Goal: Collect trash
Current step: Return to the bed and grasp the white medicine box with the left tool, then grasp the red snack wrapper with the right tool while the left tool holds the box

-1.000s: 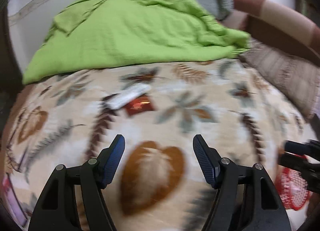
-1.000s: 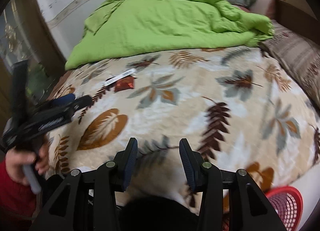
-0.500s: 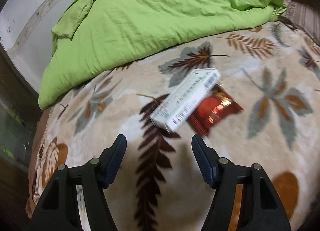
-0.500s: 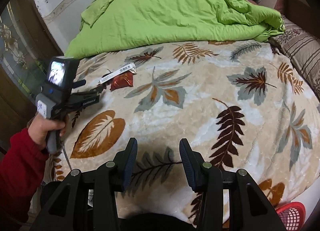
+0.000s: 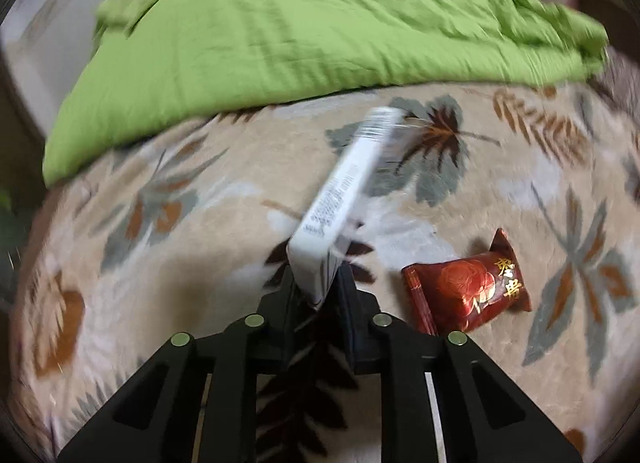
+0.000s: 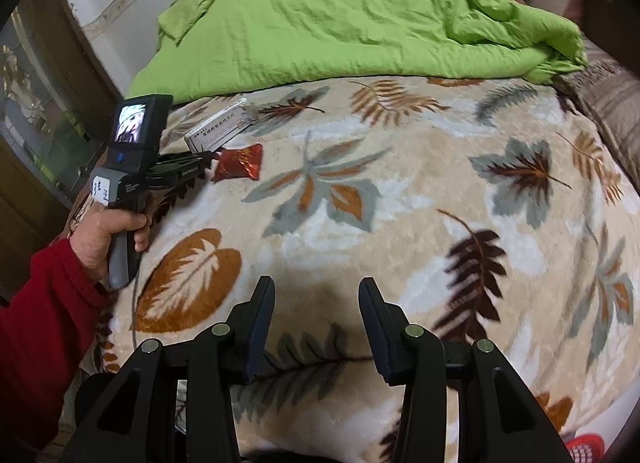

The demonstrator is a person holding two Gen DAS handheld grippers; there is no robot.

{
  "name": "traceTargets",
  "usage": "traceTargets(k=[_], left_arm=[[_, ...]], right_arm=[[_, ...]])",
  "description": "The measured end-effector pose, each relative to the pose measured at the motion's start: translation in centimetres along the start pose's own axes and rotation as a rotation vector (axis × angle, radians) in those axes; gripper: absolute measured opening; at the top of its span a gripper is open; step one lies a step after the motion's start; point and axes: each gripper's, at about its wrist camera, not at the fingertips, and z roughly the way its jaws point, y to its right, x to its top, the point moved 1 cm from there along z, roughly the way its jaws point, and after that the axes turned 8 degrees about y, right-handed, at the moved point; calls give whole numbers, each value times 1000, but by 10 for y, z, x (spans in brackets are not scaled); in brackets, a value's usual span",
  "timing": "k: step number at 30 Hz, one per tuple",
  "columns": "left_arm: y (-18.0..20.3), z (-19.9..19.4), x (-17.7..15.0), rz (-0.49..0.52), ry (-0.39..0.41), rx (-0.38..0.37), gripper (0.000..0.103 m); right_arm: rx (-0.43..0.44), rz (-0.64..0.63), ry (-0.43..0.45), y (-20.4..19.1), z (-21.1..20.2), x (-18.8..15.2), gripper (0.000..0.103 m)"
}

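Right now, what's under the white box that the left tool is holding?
Under the white box, clamped at its near end by the left tool, only the leaf-patterned blanket shows. The red snack packet lies beside it, uncovered. The strip directly beneath the box is hidden.

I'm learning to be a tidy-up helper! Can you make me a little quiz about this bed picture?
1. True or false: the left hand-held gripper is shut on the white box.
2. Which piece of trash lies loose on the leaf-pattern blanket? A) red snack packet B) banana peel C) paper cup
3. Fill in: the right hand-held gripper is open and holds ____.

Key:
1. True. Its pads pinch the near end of the box.
2. A. It lies just right of the box in the left wrist view.
3. Nothing. Only blanket shows between its fingers.
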Motion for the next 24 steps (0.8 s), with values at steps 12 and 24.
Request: traceTargets(k=[12,24], left_arm=[[-25,-91,-54,-334,42,-42,13],[-33,-74,-65,-319,-37,-107,14]], right_arm=[[227,-219,-7,-67,112,101,49],[300,-212,-158,-85,211,116,50]])
